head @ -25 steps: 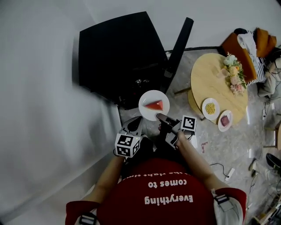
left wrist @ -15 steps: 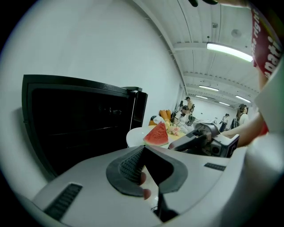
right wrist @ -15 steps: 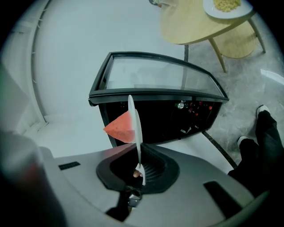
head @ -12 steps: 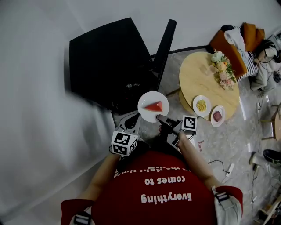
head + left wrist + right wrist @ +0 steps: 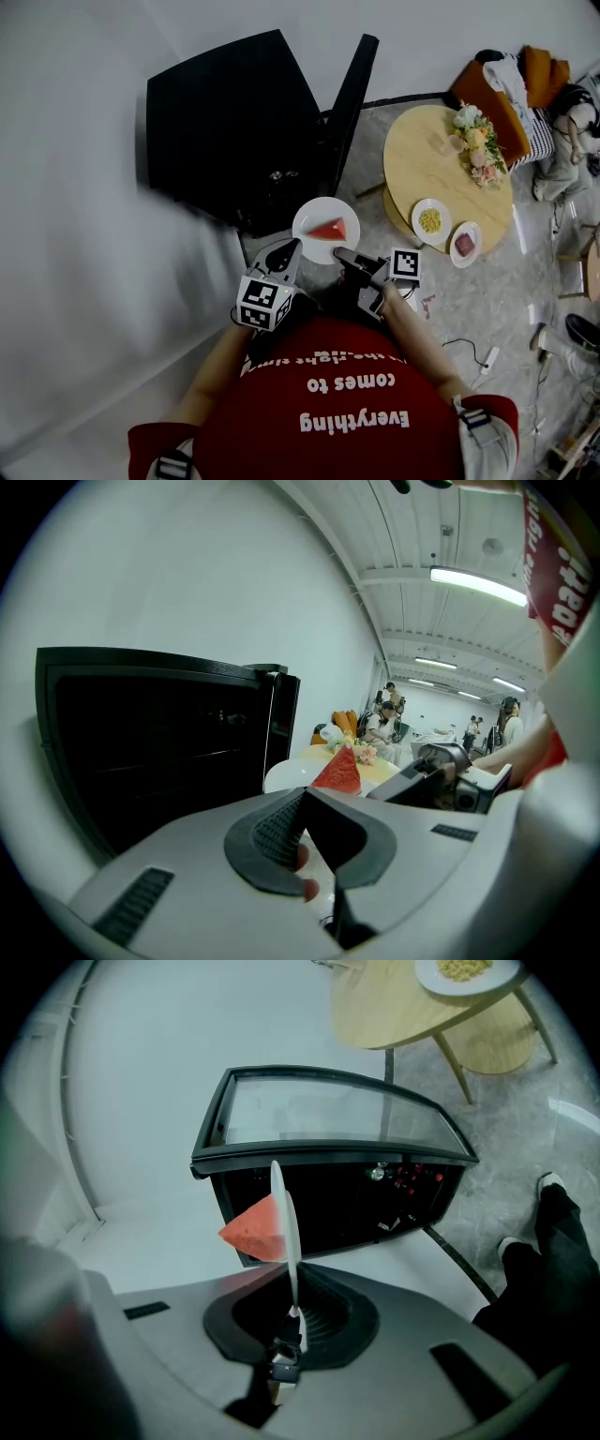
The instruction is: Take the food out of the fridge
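A white plate [image 5: 319,217] carrying a red wedge of watermelon [image 5: 330,228] hangs in front of the open black fridge [image 5: 234,122]. My right gripper [image 5: 345,255] is shut on the plate's near rim. In the right gripper view the plate [image 5: 284,1232] stands edge-on between the pads of that gripper [image 5: 292,1312], with the watermelon [image 5: 255,1232] on its left. My left gripper [image 5: 289,249] is shut and sits by the plate's left edge with nothing clamped. In the left gripper view the gripper [image 5: 302,803] points at the plate [image 5: 286,775] and the watermelon [image 5: 339,771].
The fridge door [image 5: 347,94] stands open to the right of the fridge. A round wooden table [image 5: 422,159] at the right holds flowers [image 5: 478,141], a plate of yellow food [image 5: 429,221] and a plate of pink food [image 5: 464,244]. Cables lie on the stone floor [image 5: 487,309].
Both grippers and the plate have drawn slightly away from the fridge. The right gripper's hold on the plate is unchanged, and the left gripper stays shut.
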The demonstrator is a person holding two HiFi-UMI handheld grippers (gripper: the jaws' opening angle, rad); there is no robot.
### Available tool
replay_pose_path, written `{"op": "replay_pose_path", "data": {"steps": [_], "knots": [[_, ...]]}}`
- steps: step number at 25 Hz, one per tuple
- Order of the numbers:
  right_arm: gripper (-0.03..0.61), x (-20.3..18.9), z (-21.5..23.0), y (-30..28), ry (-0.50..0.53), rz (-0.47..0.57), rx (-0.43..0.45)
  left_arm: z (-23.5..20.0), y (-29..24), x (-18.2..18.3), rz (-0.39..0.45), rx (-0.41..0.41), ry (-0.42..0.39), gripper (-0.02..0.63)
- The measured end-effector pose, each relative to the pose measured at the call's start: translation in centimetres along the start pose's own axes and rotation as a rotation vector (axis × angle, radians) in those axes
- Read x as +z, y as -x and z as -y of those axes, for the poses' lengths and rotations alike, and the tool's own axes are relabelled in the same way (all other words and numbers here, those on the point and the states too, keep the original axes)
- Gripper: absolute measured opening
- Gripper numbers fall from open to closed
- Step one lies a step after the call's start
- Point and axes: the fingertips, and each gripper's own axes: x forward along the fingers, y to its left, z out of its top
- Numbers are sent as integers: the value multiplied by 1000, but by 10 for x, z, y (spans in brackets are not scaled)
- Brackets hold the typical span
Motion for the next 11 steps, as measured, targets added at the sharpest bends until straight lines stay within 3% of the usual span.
{"op": "replay_pose_path", "data": {"steps": [11], "knots": [[21,-5,-4,9,22,-10,15,14,4,-4,10,-2,18,6]]}}
